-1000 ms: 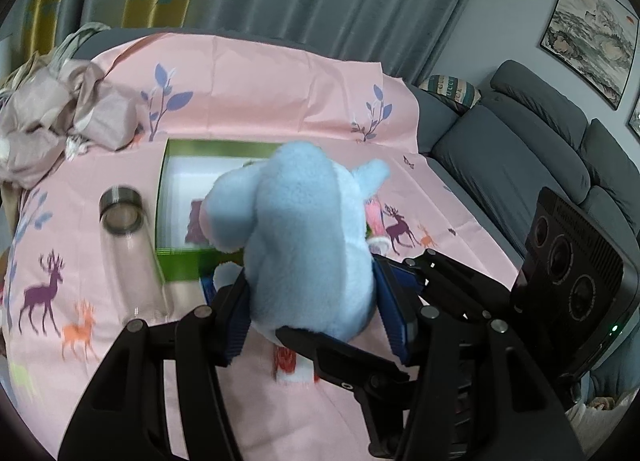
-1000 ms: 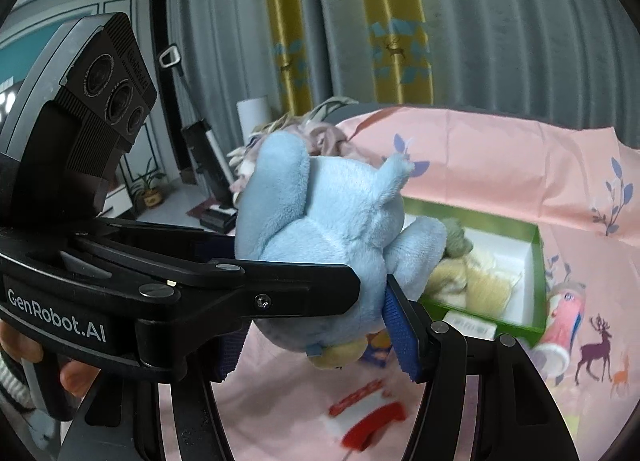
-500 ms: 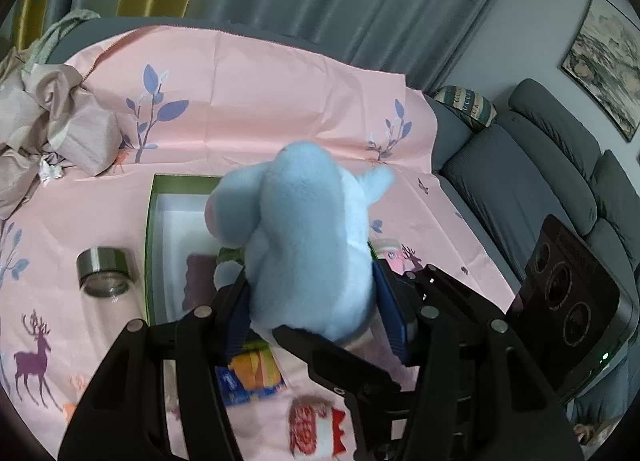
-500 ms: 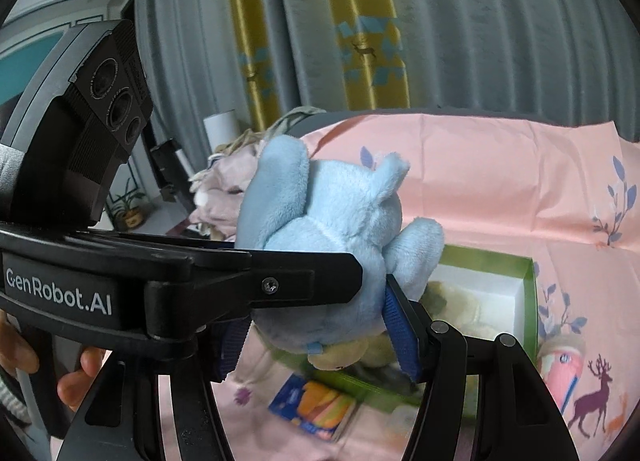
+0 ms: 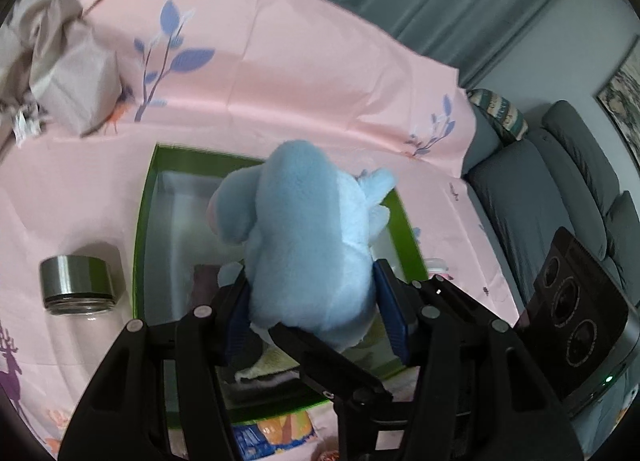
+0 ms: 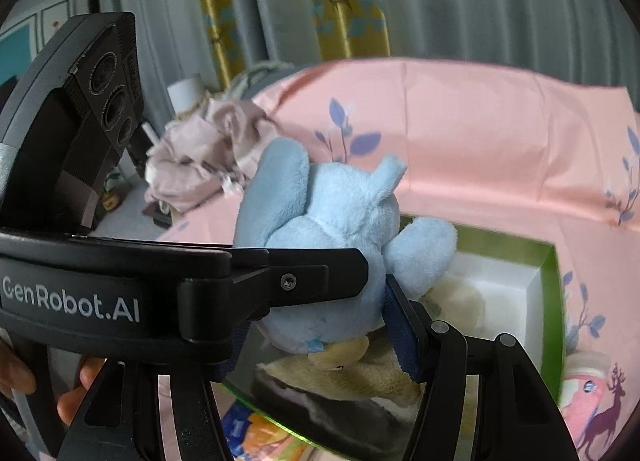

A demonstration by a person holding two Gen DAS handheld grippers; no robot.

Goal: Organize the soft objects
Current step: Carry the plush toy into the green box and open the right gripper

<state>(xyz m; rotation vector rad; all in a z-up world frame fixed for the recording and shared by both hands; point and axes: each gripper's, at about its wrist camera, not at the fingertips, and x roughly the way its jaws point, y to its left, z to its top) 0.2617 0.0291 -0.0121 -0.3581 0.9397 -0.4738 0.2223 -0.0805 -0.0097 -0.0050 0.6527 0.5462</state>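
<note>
A light blue plush toy (image 5: 304, 245) hangs above the green box (image 5: 144, 221) with a white inside. My left gripper (image 5: 314, 317) is shut on the toy's lower body, its blue pads pressing both flanks. In the right wrist view the same plush toy (image 6: 340, 229) is clamped by my right gripper (image 6: 316, 341), also shut on it. The left gripper's black finger (image 6: 320, 281) crosses in front of the toy there. Under the toy, the box (image 6: 554, 301) holds a beige plush (image 6: 360, 377) and a dark cloth.
A glass bottle with a metal cap (image 5: 76, 285) lies left of the box. Crumpled beige cloth (image 5: 60, 73) sits at the far left of the pink sheet. A colourful packet (image 5: 276, 433) lies before the box, a pink tube (image 6: 584, 389) on its right. A grey sofa (image 5: 560, 189) stands at right.
Both grippers carried the blue plush forward and slightly down, from short of the box to above it. The red and white packet dropped out of view.
</note>
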